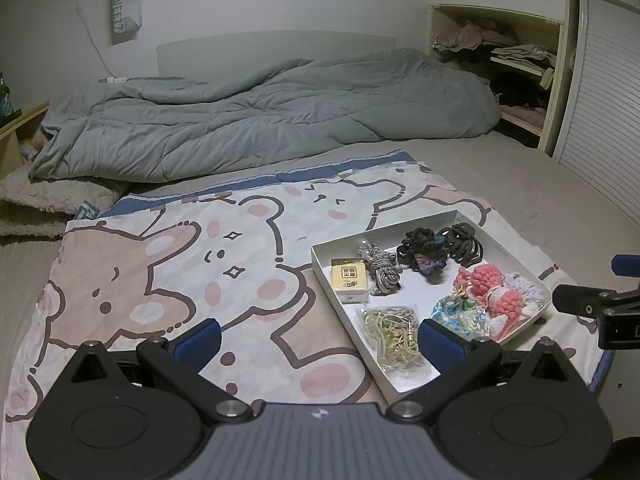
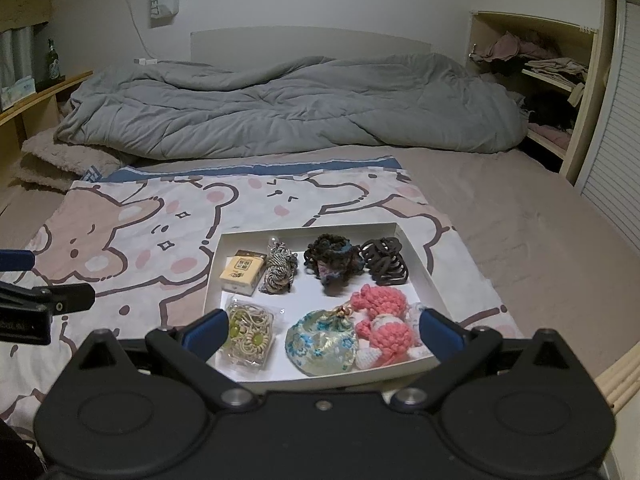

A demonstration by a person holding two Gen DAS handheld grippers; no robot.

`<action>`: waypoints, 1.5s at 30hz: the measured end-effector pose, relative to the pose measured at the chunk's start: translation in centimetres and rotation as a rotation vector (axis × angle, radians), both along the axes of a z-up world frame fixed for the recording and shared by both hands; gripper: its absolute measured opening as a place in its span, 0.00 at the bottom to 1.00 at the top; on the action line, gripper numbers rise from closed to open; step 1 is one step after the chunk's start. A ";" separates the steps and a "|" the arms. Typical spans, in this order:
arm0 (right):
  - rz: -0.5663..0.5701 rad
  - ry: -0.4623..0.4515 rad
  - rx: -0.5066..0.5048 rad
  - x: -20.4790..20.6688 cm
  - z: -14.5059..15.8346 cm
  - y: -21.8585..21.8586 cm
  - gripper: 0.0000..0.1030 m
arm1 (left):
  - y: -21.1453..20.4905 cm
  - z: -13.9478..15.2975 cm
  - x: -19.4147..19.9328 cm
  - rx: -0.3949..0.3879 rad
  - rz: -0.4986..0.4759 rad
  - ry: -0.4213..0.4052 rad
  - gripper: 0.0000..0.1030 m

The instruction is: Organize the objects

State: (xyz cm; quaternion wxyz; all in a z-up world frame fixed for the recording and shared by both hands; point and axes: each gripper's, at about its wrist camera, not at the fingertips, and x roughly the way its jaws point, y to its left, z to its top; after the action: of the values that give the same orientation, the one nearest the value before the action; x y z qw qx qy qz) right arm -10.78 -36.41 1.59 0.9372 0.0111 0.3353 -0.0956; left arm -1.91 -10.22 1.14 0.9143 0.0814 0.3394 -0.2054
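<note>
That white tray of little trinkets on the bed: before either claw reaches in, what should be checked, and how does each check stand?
1. Left claw open and empty: ok.
2. Right claw open and empty: ok.
3. White tray lies flat on the bear blanket: ok.
4. Items apart enough for a clean grasp: not ok; pink crochet toy touches the brocade pouch.
5. Yellow box unobstructed from above: ok.
6. Where each item belongs: cannot tell.

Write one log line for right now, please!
left gripper: open, empty | right gripper: open, empty | white tray: on bear blanket, full of trinkets
</note>
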 end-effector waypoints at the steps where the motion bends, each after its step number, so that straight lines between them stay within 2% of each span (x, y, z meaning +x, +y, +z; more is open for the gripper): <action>1: 0.001 0.000 0.000 0.0 0.0 0.0 1.00 | 0.0 0.0 0.0 -0.001 0.001 0.001 1.00; 45: -0.001 0.005 0.004 0.2 -0.2 -0.1 1.00 | 0.2 -0.2 0.3 0.004 0.013 0.010 1.00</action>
State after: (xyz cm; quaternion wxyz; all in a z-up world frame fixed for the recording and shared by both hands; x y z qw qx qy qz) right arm -10.61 -36.48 1.43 0.9362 0.0132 0.3380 -0.0956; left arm -1.65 -9.98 0.96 0.9138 0.0799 0.3451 -0.1990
